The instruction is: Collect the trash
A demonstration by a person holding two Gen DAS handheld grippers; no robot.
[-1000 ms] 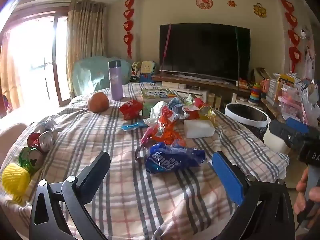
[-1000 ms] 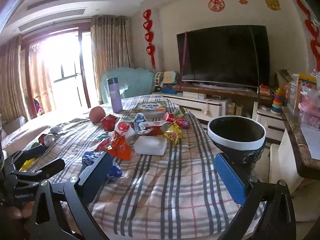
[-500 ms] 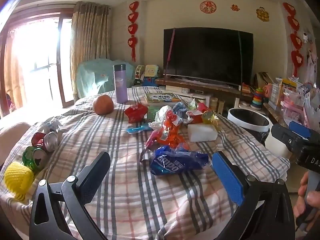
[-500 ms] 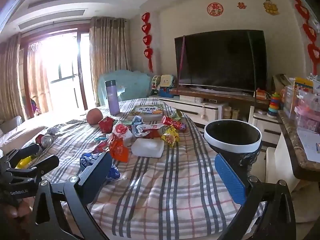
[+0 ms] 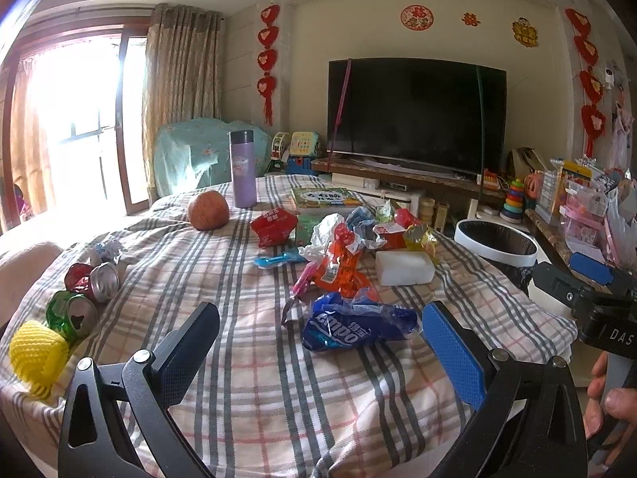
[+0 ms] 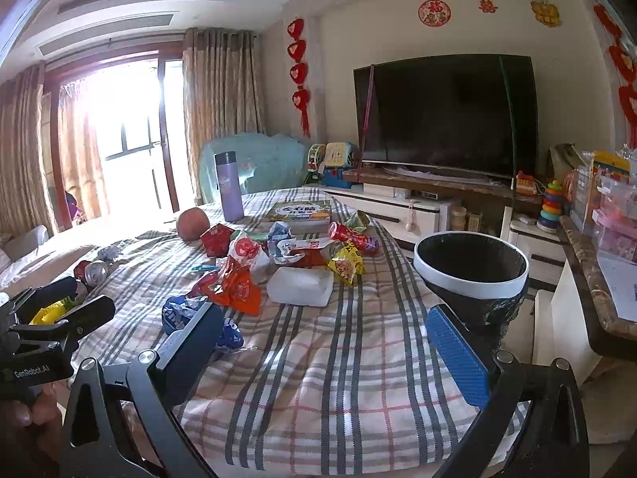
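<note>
Trash lies scattered on a plaid-covered table (image 5: pixel 247 362): a blue crumpled wrapper (image 5: pixel 354 324), an orange wrapper (image 5: pixel 338 271), a red packet (image 5: pixel 274 225), a white block (image 5: pixel 404 267) and crushed cans (image 5: pixel 85 283). My left gripper (image 5: pixel 318 342) hangs open above the table's near edge, just short of the blue wrapper. My right gripper (image 6: pixel 322 342) is open and empty too, over the table's near right corner, with the blue wrapper (image 6: pixel 179 312) behind its left finger. A black bin with a white rim (image 6: pixel 471 279) stands off the table's right side.
On the table's far part stand a purple flask (image 5: pixel 243 169), an orange fruit (image 5: pixel 208 211) and a book (image 5: pixel 324 198). A yellow foam net (image 5: pixel 36 348) lies at the left edge. A TV (image 5: pixel 414 115) and toy shelves (image 5: pixel 573 199) fill the back and right.
Both views have tilted down and pulled back slightly, so the table and trash sit a little lower in view. Both grippers stay open and empty.
</note>
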